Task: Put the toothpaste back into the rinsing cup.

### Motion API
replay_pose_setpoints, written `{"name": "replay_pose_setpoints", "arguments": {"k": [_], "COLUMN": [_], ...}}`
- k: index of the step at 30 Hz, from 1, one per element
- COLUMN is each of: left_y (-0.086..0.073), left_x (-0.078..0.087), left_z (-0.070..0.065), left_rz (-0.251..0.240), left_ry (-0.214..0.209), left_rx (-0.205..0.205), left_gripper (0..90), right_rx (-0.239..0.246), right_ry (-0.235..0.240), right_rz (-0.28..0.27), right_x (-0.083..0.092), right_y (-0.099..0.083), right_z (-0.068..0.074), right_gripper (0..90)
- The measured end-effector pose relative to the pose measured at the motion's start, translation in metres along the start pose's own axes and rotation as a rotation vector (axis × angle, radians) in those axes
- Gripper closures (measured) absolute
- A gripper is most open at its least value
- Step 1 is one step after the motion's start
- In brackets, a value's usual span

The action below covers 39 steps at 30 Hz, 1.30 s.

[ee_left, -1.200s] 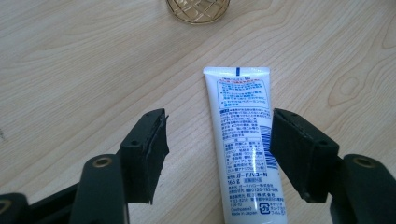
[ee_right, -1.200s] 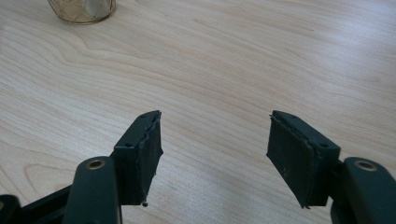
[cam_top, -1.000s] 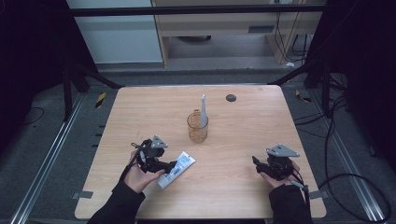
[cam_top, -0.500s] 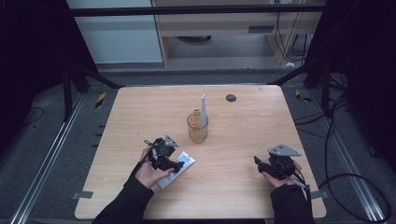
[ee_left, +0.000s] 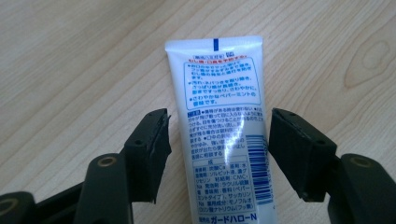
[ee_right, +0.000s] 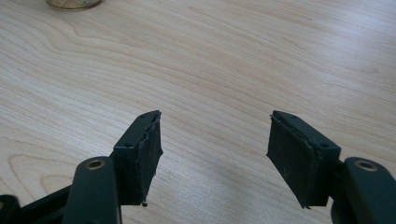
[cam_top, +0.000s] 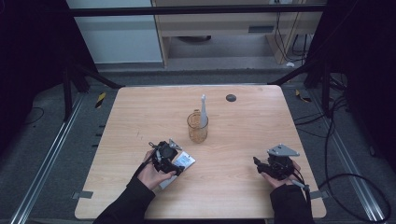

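Left gripper view looks straight down on the toothpaste tube (ee_left: 223, 140), which lies flat on the wooden table (ee_left: 70, 60) with its printed back label up and its flat crimped end farthest from the camera. Its lower part runs off the bottom edge of that view, so the cap end is cut off. The left gripper (ee_left: 218, 140) straddles the tube: one black jaw stands on each side of it, with a sliver of bare wood visible between each pad and the tube's edge, so the jaws have just been closing in around it but do not yet press on it.

From the high view the tube (cam_top: 184, 162) sits toward the near left part of the table (cam_top: 243, 196), largely covered by the left gripper (cam_top: 173, 163) and the hand (cam_top: 152, 173) holding it; only a pale corner pokes out. Behind it, near the table's middle, stands a clear cup (cam_top: 197, 127) with what seems to be a toothbrush (cam_top: 203, 111) leaning in it, too small to be sure. A small dark disc (cam_top: 230, 97) lies farther back.

At the near right, the right gripper (cam_top: 273, 165) rests low in its hand, well apart from the tube. Right gripper view shows its jaws (ee_right: 215, 154) spread wide over bare wood with nothing between them, and the cup's base (ee_right: 74, 3) clipped by the top edge.
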<state>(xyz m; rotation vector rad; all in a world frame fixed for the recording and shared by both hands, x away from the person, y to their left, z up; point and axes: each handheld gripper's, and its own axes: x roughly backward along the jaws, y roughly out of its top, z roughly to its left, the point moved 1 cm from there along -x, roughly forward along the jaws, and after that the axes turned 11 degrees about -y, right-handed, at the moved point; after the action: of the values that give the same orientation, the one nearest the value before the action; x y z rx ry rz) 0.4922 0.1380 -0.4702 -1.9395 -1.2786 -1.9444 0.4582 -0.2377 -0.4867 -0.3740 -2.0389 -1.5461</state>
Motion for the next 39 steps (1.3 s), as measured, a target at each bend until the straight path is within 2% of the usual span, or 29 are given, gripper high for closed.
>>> {"name": "replay_pose_setpoints", "arguments": {"k": [4, 9, 13, 19, 25, 31, 34, 35, 39], "left_y": [0.000, 0.000, 0.000, -0.001, -0.001, -0.001, -0.001, -0.002, -0.002], "left_x": [-0.003, -0.007, -0.008, -0.012, -0.011, -0.010, -0.007, -0.006, -0.002], "left_z": [0.000, 0.001, 0.001, 0.001, 0.001, 0.001, 0.001, 0.002, 0.002], "left_rz": [0.027, 0.061, 0.061, 0.095, 0.088, 0.098, 0.089, 0.083, 0.073], "left_ry": [-0.017, -0.018, -0.017, -0.012, -0.014, -0.025, -0.030, -0.032, -0.037], "left_rx": [0.007, 0.010, 0.016, 0.014, 0.025, 0.030, 0.045, 0.054, 0.059], "left_gripper": [38.6, 39.4, 39.4, 39.8, 40.9, 46.4, 51.9, 56.6, 62.5], "right_rx": [0.000, 0.005, 0.012, 0.011, 0.014, 0.018, 0.018, 0.018, 0.017], "right_ry": [0.005, 0.005, 0.003, 0.006, 0.005, 0.003, 0.003, 0.004, 0.005], "right_rz": [0.007, 0.009, 0.011, 0.017, 0.017, 0.019, 0.021, 0.024, 0.028], "right_x": [-0.001, -0.002, -0.003, -0.003, -0.003, -0.004, -0.004, -0.004, -0.004], "right_y": [0.000, 0.000, 0.000, 0.000, 0.000, 0.000, -0.001, -0.001, -0.001], "right_z": [0.001, 0.001, 0.001, 0.002, 0.001, 0.001, 0.001, 0.001, 0.001], "right_gripper": [34.9, 34.8, 34.9, 34.9, 34.8, 34.9, 34.9, 34.9, 34.9]}}
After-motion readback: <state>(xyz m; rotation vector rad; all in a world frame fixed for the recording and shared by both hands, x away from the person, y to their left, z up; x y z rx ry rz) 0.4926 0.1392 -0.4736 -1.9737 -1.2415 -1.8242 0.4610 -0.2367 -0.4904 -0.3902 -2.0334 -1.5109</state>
